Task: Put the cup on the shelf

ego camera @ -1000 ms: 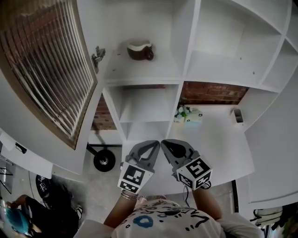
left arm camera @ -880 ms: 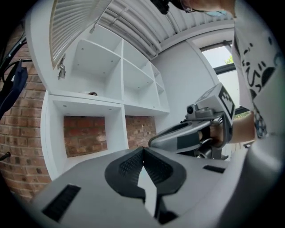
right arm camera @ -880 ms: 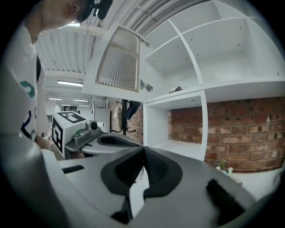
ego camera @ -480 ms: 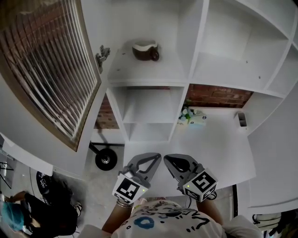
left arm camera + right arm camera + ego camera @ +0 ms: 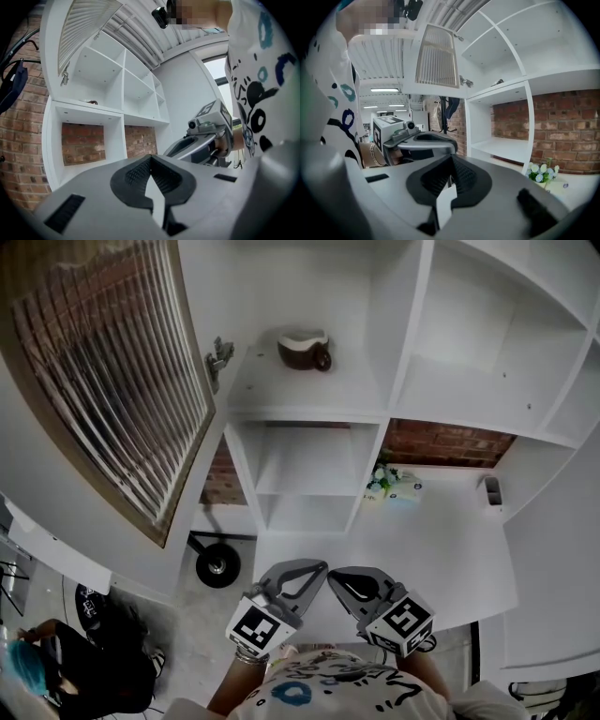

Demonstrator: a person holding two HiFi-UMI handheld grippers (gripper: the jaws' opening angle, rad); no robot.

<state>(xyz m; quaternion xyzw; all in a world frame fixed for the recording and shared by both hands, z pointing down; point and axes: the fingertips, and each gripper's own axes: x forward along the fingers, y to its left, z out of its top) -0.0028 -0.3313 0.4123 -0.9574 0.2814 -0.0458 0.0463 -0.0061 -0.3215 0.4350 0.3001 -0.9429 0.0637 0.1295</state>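
Observation:
A brown and white cup [image 5: 303, 349] stands on the upper left shelf [image 5: 300, 395] of the white shelving, next to the open door's hinge. It shows as a small dark shape in the left gripper view [image 5: 92, 101] and in the right gripper view [image 5: 498, 82]. My left gripper [image 5: 319, 565] and right gripper [image 5: 330, 575] hang side by side close to my body, far below the cup, tips almost touching. Both are shut with nothing between the jaws. Each gripper view shows its own shut gripper, the left [image 5: 151, 157] and the right [image 5: 451, 158], with the other gripper beside it.
A slatted cabinet door [image 5: 103, 381] swings open at the left. On the white counter [image 5: 450, 559] sit a small bunch of flowers with a box [image 5: 389, 486] and a small grey holder [image 5: 493, 489]. A black wheel [image 5: 217, 567] rests on the floor. A person [image 5: 37, 671] crouches at lower left.
Both grippers have drawn back and down toward my body, staying shut. The cup has stayed on its shelf while the view shifted slightly.

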